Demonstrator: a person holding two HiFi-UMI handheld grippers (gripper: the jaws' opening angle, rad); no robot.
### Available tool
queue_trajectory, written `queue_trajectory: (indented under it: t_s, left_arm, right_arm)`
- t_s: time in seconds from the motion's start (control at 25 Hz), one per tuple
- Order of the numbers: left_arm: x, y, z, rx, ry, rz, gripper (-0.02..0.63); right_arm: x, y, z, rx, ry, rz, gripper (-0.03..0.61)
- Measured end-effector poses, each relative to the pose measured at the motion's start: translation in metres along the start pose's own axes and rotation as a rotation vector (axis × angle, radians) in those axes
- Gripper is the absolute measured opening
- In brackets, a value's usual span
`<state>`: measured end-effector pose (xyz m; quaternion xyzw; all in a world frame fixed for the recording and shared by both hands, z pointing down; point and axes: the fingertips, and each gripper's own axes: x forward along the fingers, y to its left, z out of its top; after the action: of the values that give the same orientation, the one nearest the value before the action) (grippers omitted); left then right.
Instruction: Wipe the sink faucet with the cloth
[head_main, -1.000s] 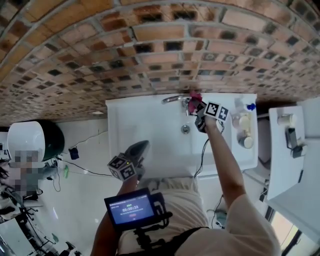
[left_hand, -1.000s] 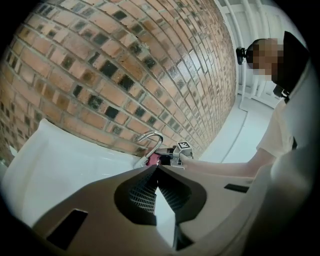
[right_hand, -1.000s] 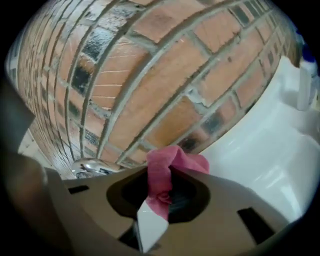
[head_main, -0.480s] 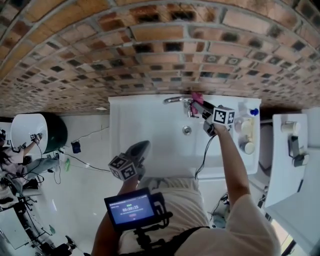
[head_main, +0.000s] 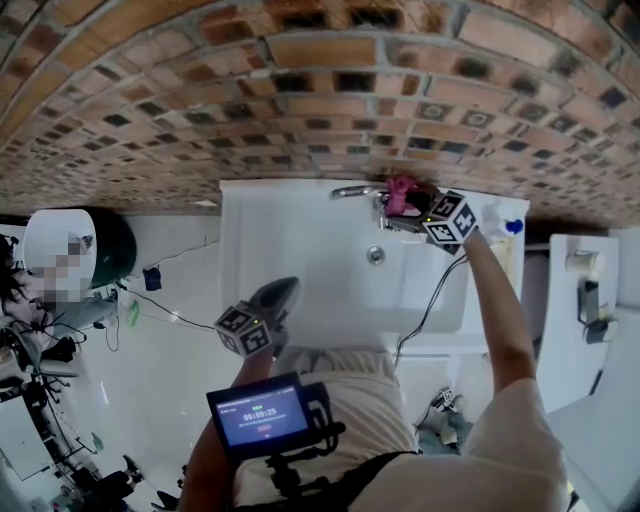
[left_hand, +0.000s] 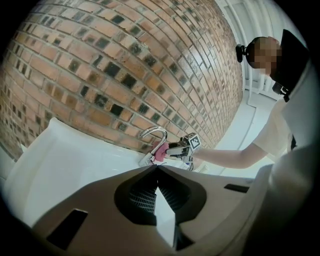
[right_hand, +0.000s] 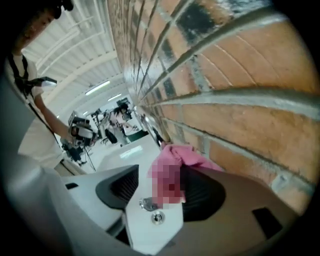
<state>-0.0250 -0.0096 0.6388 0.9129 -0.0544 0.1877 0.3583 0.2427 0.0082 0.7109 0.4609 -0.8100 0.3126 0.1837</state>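
The chrome faucet (head_main: 352, 191) (left_hand: 152, 133) arches over the white sink (head_main: 300, 250) against the brick wall. A pink cloth (head_main: 402, 195) (left_hand: 161, 151) (right_hand: 182, 156) is bunched at the faucet's base by the wall. My right gripper (head_main: 408, 212) (right_hand: 175, 169) is at that base. Its jaws have just been opening and now stand wide, with the cloth lying loose between them. My left gripper (head_main: 285, 292) (left_hand: 157, 169) hangs at the sink's near edge, jaws together and empty, pointing toward the faucet.
The brick wall (head_main: 300, 100) rises right behind the faucet. Bottles (head_main: 500, 215) stand on the sink's right ledge. The drain (head_main: 376, 255) lies below the spout. A cable (head_main: 430, 310) trails from the right gripper across the basin. Another white fixture (head_main: 590, 290) stands at right.
My right gripper has rolled and shifted up and right to the faucet's base with the cloth, and its jaws have spread apart. The left gripper has stayed put.
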Motion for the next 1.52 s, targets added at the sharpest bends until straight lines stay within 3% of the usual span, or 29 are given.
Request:
queue_trajectory:
  t_s: [0.28,0.36,0.48,0.68,0.84,0.96,1.08,1.16,1.28,1.32,1.4,1.44,1.52]
  left_arm:
    - [0.000,-0.003,-0.001,0.007,-0.016,0.006,0.006]
    - [-0.002,-0.001,-0.002,-0.002,-0.021,0.013,0.006]
    - [-0.004,0.001,-0.004,-0.021,-0.029,0.028,0.006]
    - [-0.008,0.000,-0.005,-0.022,-0.038,0.031,0.006]
    - [-0.015,0.003,-0.005,-0.028,-0.048,0.052,0.006]
    - [-0.021,0.007,-0.006,-0.031,-0.056,0.062,0.006]
    - [-0.023,0.008,-0.007,-0.027,-0.057,0.064,0.006]
    - [-0.022,0.006,-0.008,-0.018,-0.054,0.059,0.006]
    - [-0.022,0.005,-0.008,-0.026,-0.057,0.056,0.006]
    - [-0.023,0.005,-0.008,-0.034,-0.057,0.058,0.006]
    - [-0.022,0.005,-0.010,-0.041,-0.054,0.061,0.006]
    - [-0.022,0.004,-0.011,-0.039,-0.052,0.058,0.006]
    - [-0.021,0.003,-0.013,-0.034,-0.045,0.053,0.006]
  right_arm:
    - [-0.001,0.007,-0.019,-0.364,0.319,0.018,0.279]
    - [0.001,0.000,-0.022,-0.500,0.381,-0.057,0.278]
    - [0.007,-0.020,-0.009,-0.680,0.384,-0.262,0.252]
    - [0.024,-0.037,-0.005,-0.760,0.321,-0.440,0.252]
    - [0.024,-0.033,-0.006,-0.639,0.269,-0.397,0.250]
    - [0.016,-0.033,-0.012,-0.549,0.267,-0.363,0.157]
    - [0.009,-0.028,0.001,-0.400,0.193,-0.342,0.124]
    - [0.001,-0.025,0.008,-0.172,0.107,-0.322,0.124]
    - [-0.007,-0.026,0.008,0.299,-0.014,-0.249,0.126]
    - [-0.007,-0.026,0.006,0.395,-0.046,-0.218,0.127]
    - [-0.003,-0.020,0.003,0.398,-0.052,-0.165,0.172]
    - [0.001,-0.014,0.000,0.330,-0.022,-0.141,0.254]
    - [0.007,-0.001,-0.007,0.142,0.055,-0.117,0.287]
